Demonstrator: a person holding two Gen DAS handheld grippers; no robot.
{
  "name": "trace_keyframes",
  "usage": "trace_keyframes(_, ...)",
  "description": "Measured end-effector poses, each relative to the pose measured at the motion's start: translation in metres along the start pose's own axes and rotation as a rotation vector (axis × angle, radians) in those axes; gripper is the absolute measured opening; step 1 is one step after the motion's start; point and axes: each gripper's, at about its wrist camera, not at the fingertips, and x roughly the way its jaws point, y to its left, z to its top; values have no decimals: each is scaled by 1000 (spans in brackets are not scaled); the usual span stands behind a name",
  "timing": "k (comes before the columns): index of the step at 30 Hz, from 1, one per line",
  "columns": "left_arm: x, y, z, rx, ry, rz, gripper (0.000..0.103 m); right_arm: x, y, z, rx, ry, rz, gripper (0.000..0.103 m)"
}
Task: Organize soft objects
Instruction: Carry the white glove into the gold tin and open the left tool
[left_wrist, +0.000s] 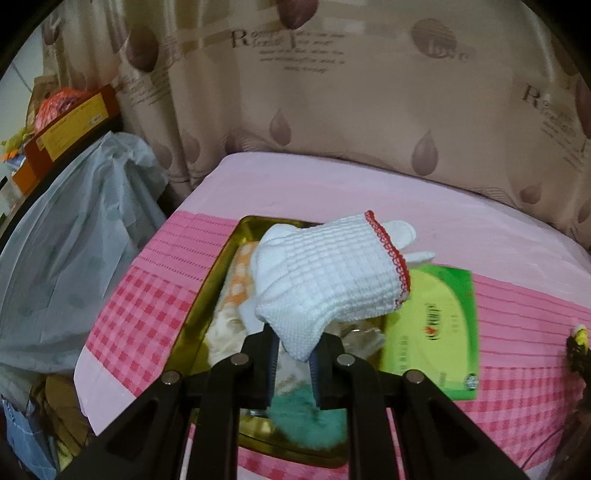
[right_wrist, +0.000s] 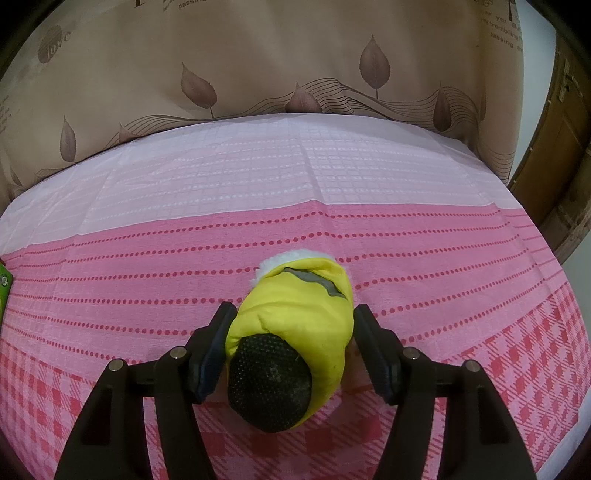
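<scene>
Left gripper (left_wrist: 293, 354) fingers are clamping the fingertip end of a white knit glove (left_wrist: 328, 273), lifting it over the gold tray (left_wrist: 218, 280), likely so it is dropping in with the other soft items. Glove is ribbed, floppy, red-stitched at the cuff, sagging toward the green tissue pack (left_wrist: 432, 328) just right of the tray. The tray is metallic and shiny, holding an orange-patterned cloth (left_wrist: 238, 280) and something teal and fuzzy (left_wrist: 306, 417). Right gripper (right_wrist: 291, 347) fingers are standing apart, straddling a yellow padded bootie (right_wrist: 295, 314), not visibly squeezing it; bootie is lying on the pink checked bench cloth (right_wrist: 443, 258), well right of the tray, black dotted sole facing the camera, white fleece at the opening.
</scene>
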Motion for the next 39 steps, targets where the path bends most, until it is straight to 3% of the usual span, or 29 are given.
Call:
trace_keyframes(14,33,31,3,-38,44,51,14,0,0,0,-4,0,-5,62)
trace_keyframes(25,66,16,13,1,73,58,15,0,-1,0,-5,0,-5,63)
trace_keyframes(29,77,16,15,10,87,73,21,0,-1,0,-4,0,-5,64)
trace_keyframes(32,75,18,14,12,81,73,40,0,-2,0,-5,0,-5,64)
trace_keyframes(35,70,23,13,4,73,74,50,1,-2,0,-5,0,-5,64)
trace_keyframes(39,55,29,11,-11,62,63,50,1,-2,-1,-5,0,-5,64)
